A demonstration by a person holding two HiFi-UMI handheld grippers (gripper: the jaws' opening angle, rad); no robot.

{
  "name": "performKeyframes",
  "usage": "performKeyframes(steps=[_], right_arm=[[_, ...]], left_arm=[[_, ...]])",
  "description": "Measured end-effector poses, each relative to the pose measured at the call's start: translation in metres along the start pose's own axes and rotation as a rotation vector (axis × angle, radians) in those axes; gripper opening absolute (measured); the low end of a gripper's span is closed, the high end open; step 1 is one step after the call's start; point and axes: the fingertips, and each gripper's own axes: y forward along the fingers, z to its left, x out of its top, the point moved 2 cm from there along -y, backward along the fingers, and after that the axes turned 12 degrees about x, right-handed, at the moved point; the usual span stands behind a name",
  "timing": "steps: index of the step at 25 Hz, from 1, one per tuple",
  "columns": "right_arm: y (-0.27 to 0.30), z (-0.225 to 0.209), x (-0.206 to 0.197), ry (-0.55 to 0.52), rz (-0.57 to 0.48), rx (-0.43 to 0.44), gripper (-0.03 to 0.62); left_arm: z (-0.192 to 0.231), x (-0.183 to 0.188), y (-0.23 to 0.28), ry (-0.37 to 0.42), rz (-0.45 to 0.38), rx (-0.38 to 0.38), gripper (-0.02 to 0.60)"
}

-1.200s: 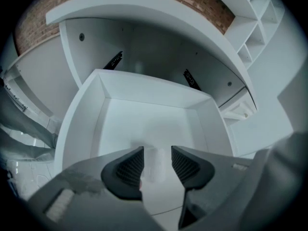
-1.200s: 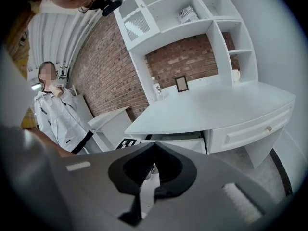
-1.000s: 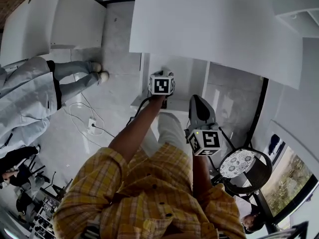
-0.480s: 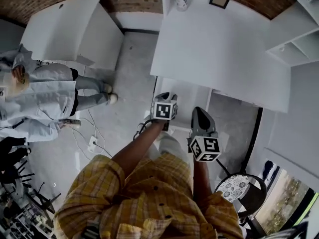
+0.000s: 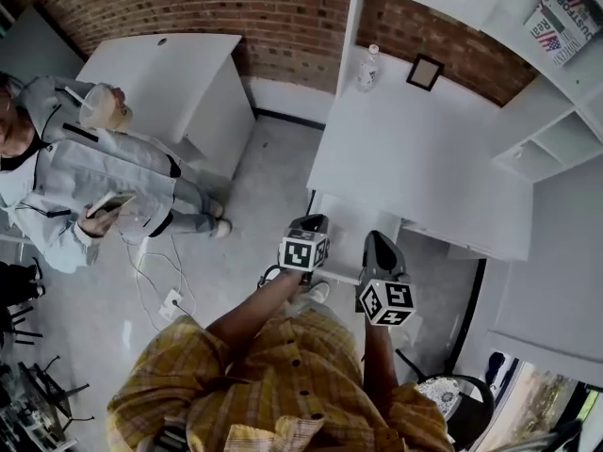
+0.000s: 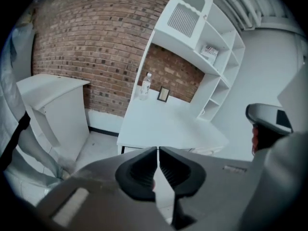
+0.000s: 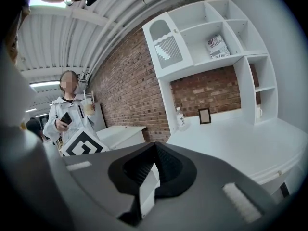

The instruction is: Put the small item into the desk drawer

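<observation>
White desk (image 5: 415, 158) carries a bottle (image 5: 368, 67) and frame (image 5: 424, 72); left tongs (image 6: 157, 150) closing empty, right tongs (image 7: 154, 146) pressed together.

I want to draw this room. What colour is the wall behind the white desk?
The wall is reddish-brown brick, clearest in the left gripper view.

White drawer (image 5: 350, 238) at near edge of white desk (image 5: 415, 149), open or shut unclear, small item not discernible.
</observation>
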Motion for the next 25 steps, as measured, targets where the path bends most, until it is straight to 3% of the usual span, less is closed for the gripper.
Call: performKeyframes(steps=[11,18,25], right_arm=[[0.009,0.044,0.042,-0.047,-0.062,0.031,-0.002],[0.011,0.055,0.067,-0.073,-0.114,0.020,-0.002],[0.013,0.055,0.084,-0.097,-0.152,-0.006,-0.002]], left_arm=[[0.009,0.052,-0.077,0.052,-0.206,-0.048,0.002],[-0.002,0.094,-0.115,0.186,-0.369,-0.053,0.002],[-0.007,0.122,-0.143,0.218,-0.476,-0.066,0.002]])
